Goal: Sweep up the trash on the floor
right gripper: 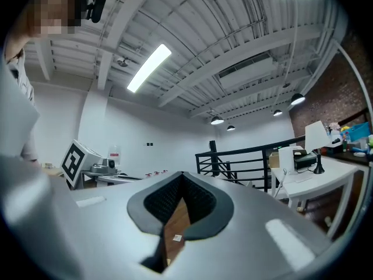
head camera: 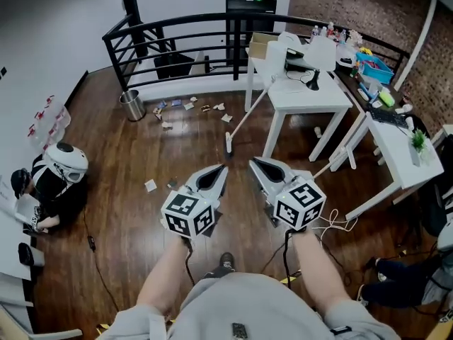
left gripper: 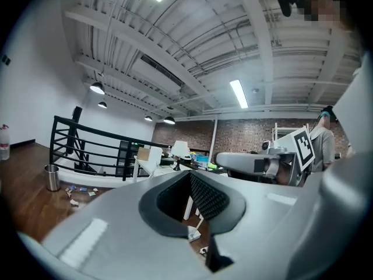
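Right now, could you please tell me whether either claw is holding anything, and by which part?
Nothing is held: the left claw and the right claw are both shut, with nothing between their jaws.

Bright, even indoor light falls from overhead. In both gripper views the ceiling tube [left gripper: 239, 93] high above the railing [left gripper: 87, 147] burns out to white, and small pendant lamps [left gripper: 97, 88] just above the railing form lesser hot spots. The wooden floor [head camera: 127, 168] in front of the railing shows a soft sheen and faint shadows. Wide-angle bending bows the railing; the gripper views darken to black at their corners. Detail is crisp.
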`<state>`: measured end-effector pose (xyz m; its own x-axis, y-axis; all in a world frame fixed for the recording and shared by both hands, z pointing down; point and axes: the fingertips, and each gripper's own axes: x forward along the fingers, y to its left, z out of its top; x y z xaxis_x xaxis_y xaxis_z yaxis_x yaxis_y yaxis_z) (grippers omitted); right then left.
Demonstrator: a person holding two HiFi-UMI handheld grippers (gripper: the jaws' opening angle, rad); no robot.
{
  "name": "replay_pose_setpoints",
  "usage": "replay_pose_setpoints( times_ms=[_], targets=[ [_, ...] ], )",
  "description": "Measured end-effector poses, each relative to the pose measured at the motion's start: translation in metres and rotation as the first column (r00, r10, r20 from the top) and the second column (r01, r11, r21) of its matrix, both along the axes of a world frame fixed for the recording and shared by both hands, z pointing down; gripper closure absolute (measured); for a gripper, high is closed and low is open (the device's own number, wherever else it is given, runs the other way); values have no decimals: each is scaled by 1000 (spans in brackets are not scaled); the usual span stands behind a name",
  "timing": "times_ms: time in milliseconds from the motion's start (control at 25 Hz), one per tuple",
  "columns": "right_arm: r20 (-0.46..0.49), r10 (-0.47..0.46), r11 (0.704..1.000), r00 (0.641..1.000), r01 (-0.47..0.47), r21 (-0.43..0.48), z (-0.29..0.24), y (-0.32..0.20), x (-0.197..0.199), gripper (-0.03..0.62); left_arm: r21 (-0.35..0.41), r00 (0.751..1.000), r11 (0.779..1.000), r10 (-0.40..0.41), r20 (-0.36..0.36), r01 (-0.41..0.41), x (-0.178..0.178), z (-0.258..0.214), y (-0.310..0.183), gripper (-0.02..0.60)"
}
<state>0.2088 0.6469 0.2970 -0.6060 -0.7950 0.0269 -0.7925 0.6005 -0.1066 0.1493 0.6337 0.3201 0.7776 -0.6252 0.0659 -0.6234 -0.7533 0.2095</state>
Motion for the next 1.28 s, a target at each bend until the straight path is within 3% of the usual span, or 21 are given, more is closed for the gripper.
replay_pose_setpoints(
  times_ms=[200,360,640,880,1040,1280],
  targets=[
    [-18,41,999,999,-42,-14,2,-67,14,594,-13,1000,1000,26,-9,-26,10,5,-72,575],
    [-33,70,997,997,-71,-31,8,-116,41,594,-30,999,999,29,27,-28,32,16,-125,575],
    [-22,66,997,998,-67,-45,31,-224,102,594,-50,997,999,20,68,-16,93,39,-228,575],
    [-39,21,999,999,-23,-43,35,-325,165,594,-62,995,997,-40,94,46,151,42,-321,575],
    [-17,12,998,1000,-13,-59,41,-379,202,594,-68,991,994,-72,111,80,179,46,-370,575],
    [-14,26,994,1000,-27,-104,59,-446,236,594,-94,989,993,-59,133,72,213,59,-435,575]
  ],
)
